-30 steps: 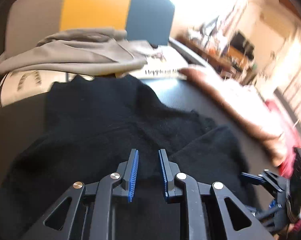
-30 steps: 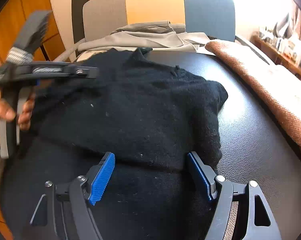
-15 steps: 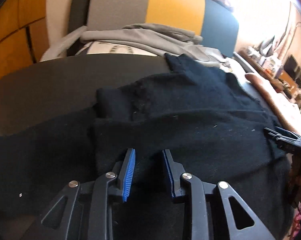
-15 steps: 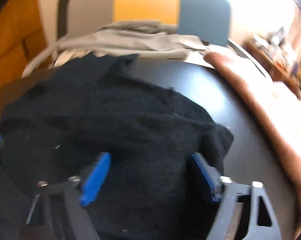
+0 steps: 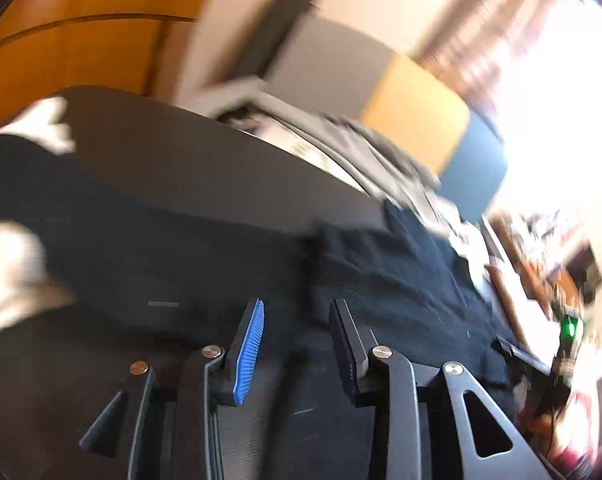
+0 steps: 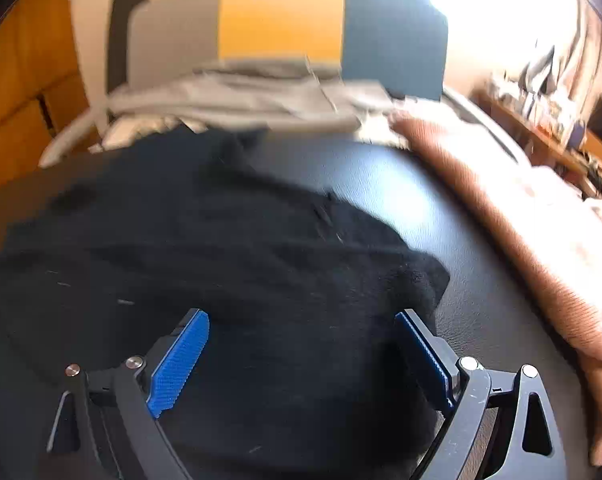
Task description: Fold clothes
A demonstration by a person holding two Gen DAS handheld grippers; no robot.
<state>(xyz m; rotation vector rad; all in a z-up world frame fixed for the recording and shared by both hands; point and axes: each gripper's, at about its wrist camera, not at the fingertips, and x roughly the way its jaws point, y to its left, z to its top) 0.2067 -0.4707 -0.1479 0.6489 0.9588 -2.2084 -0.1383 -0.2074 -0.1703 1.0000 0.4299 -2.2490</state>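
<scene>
A black sweater (image 6: 229, 264) lies on a dark table (image 6: 461, 240), grey clothes (image 6: 237, 100) and a tricolour chair (image 6: 285, 16) behind; left gripper (image 5: 297, 344) and right gripper (image 6: 301, 356) hold jaws spread, empty

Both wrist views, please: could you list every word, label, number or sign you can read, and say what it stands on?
No text can be read in either view.
Pale printed item under the grey clothes: dark marks, too blurred to read.
Small grey mark on the black sweater: blurred, unreadable.
Cluttered wooden shelf: items too small and blurred.
</scene>
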